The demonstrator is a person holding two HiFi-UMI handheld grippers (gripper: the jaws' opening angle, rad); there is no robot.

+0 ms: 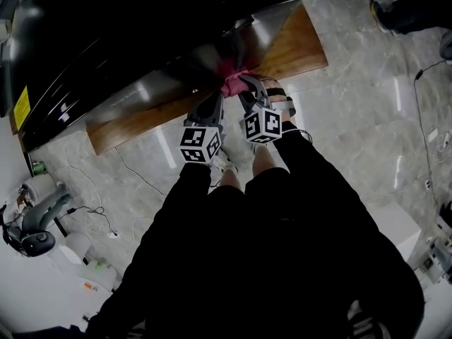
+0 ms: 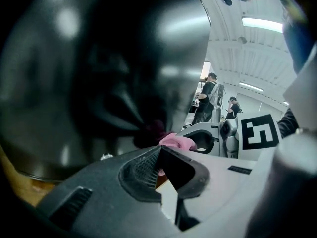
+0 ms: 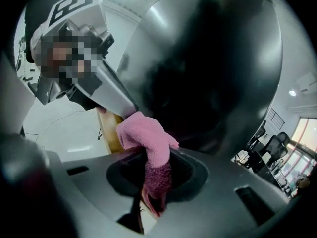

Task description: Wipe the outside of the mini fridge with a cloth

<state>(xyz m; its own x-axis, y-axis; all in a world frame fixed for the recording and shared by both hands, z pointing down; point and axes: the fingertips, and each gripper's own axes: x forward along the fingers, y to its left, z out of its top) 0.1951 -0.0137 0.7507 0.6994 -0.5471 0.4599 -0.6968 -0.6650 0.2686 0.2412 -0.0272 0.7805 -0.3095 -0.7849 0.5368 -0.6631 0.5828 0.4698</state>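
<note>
Down by the glossy dark mini fridge (image 1: 127, 41), which stands on a wooden board (image 1: 300, 44), the right gripper (image 3: 154, 185) pinches a pink cloth (image 3: 142, 133) close against its lower side. The left gripper (image 2: 166, 175) waits just beside it, jaws pressed together on nothing. Soft, light and floppy, the cloth probably wipes best bunched and gripped mid-fold.

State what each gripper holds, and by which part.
Right gripper pinches the pink cloth by one bunched end. Left gripper, jaws closed, seems to nip its opposite edge, though little shows.
</note>
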